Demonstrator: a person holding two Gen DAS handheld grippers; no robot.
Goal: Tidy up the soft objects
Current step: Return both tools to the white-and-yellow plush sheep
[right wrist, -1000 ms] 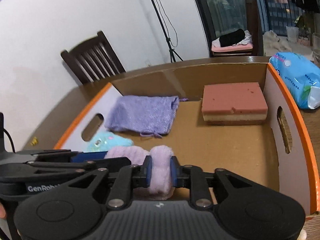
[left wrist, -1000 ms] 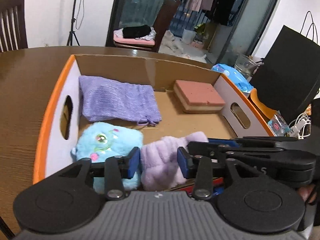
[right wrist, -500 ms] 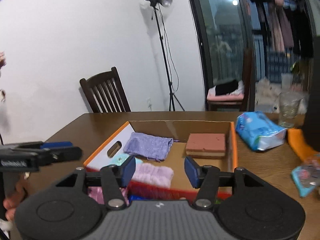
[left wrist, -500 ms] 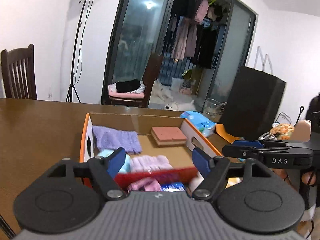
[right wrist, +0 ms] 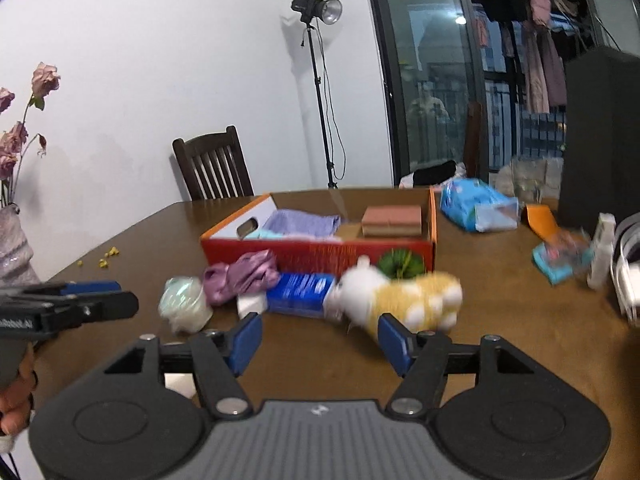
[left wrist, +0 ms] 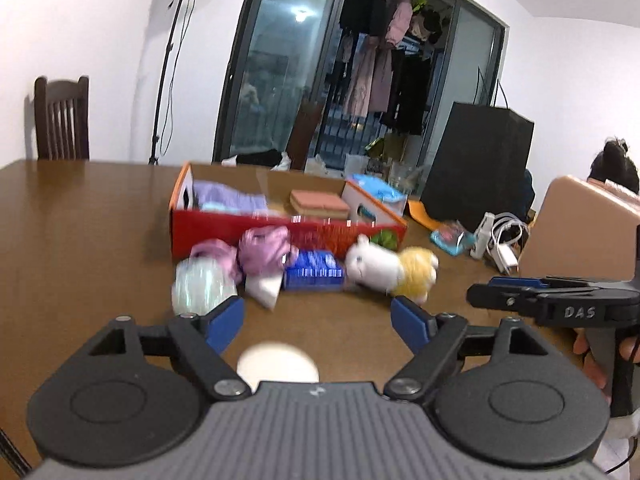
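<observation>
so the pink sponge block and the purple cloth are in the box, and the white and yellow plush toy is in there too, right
Not quite. The white and yellow plush toy is not in the box; it lies on the table in front of the box's red wall, as the right wrist view shows. The pink sponge block and the purple cloth are indeed inside the box.

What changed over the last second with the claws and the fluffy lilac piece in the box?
Both claws let go of the fluffy lilac piece, left it in the box and pulled back over the table. The left claw and right claw are empty, jaws opening. The purple cloth and pink sponge stayed put.
</observation>
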